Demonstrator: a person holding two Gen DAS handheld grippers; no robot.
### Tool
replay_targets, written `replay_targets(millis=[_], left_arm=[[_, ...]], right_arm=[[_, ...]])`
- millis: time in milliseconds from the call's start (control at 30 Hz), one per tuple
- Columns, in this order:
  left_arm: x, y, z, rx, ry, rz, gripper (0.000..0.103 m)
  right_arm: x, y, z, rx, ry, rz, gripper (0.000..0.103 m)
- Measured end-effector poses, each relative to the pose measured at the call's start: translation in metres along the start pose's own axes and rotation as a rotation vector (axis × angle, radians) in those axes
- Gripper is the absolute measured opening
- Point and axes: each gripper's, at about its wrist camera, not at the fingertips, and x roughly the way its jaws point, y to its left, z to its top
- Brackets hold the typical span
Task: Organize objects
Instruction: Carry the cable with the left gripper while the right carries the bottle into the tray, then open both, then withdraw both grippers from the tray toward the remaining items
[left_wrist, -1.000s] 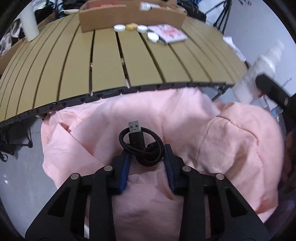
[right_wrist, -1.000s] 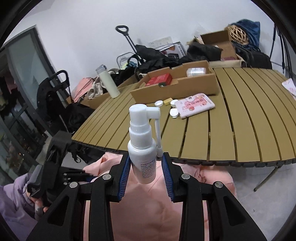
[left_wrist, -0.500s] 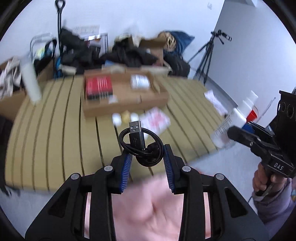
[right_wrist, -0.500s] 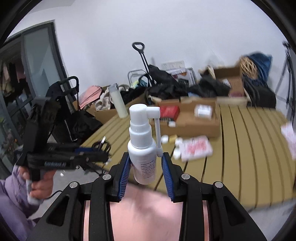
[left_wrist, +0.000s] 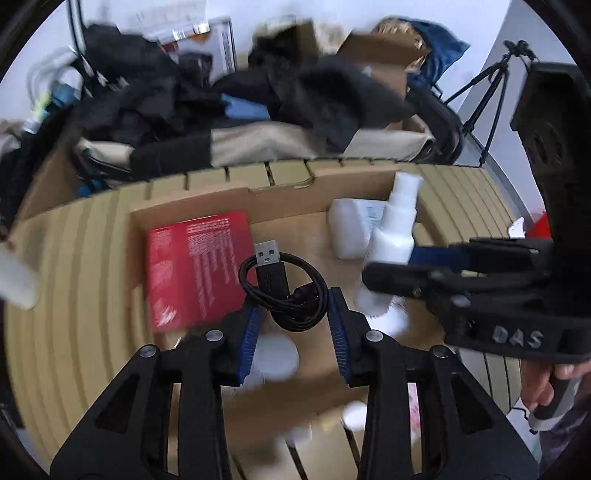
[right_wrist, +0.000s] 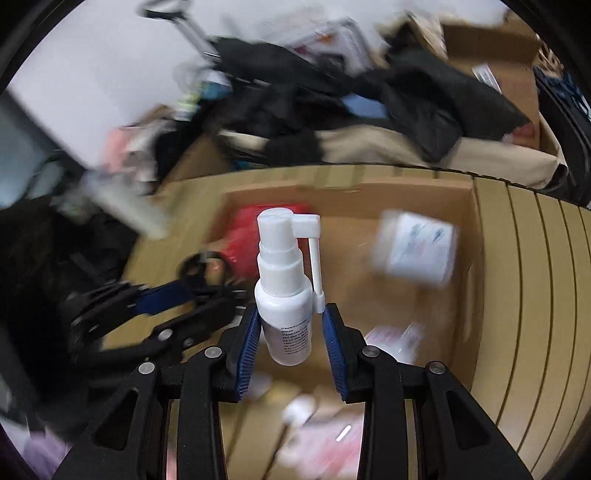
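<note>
Now both grippers have swung from the pink cloth to over the box (left_wrist: 284, 199): left (left_wrist: 291, 317), jaws opening, holds the cable (left_wrist: 284, 291); right (right_wrist: 290, 325) clamps the spray bottle (right_wrist: 284, 291) at 3 o'clock, ready to drop

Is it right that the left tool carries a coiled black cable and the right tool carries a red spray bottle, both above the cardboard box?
Not quite: the spray bottle in the right tool is white, not red, as the right wrist view shows. The rest holds: the left tool carries the coiled black cable, and both are above the cardboard box.
</note>
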Motion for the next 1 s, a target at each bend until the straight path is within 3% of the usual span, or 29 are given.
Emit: replay_targets(millis=[100, 133, 167, 233, 267, 400, 467, 600, 833, 1000], left_arm=[[0.029, 0.014, 0.01, -0.033, 0.024, -0.029, 0.039], [0.032, 0.014, 0.011, -0.01, 0.01, -0.037, 0.053], [0.032, 0.012, 0.01, 0.008, 0.001, -0.031, 0.066], [0.029, 0.014, 0.01, 0.035, -0.033, -0.025, 0.075], [0.024, 0.016, 0.01, 0.039, -0.043, -0.025, 0.077], [-0.003, 0.033, 0.014, -0.033, -0.044, 0.026, 0.088], [-0.031, 0.041, 0.012, -0.072, -0.068, 0.064, 0.1], [-0.098, 0.04, -0.005, -0.067, -0.137, 0.129, 0.103], [-0.193, 0.017, -0.058, -0.113, -0.133, 0.224, 0.103], [-0.236, -0.021, -0.118, 0.017, -0.237, 0.255, 0.103]], right_arm=[[0.037, -0.015, 0.022, 0.021, 0.059, -0.025, 0.04], [0.045, -0.02, 0.026, 0.029, 0.073, -0.032, 0.045], [0.048, -0.022, 0.031, 0.034, 0.069, -0.022, 0.055], [0.042, -0.021, 0.037, 0.035, 0.03, -0.017, 0.071], [0.038, -0.021, 0.038, 0.037, 0.014, -0.02, 0.084], [0.003, -0.02, 0.036, 0.056, -0.041, -0.006, 0.084], [-0.02, -0.015, 0.029, 0.044, -0.066, -0.033, 0.084], [-0.088, 0.002, 0.004, 0.007, -0.125, -0.075, 0.084], [-0.187, 0.042, -0.061, -0.043, -0.201, -0.142, 0.084], [-0.231, 0.069, -0.134, -0.112, -0.27, -0.174, 0.084]])
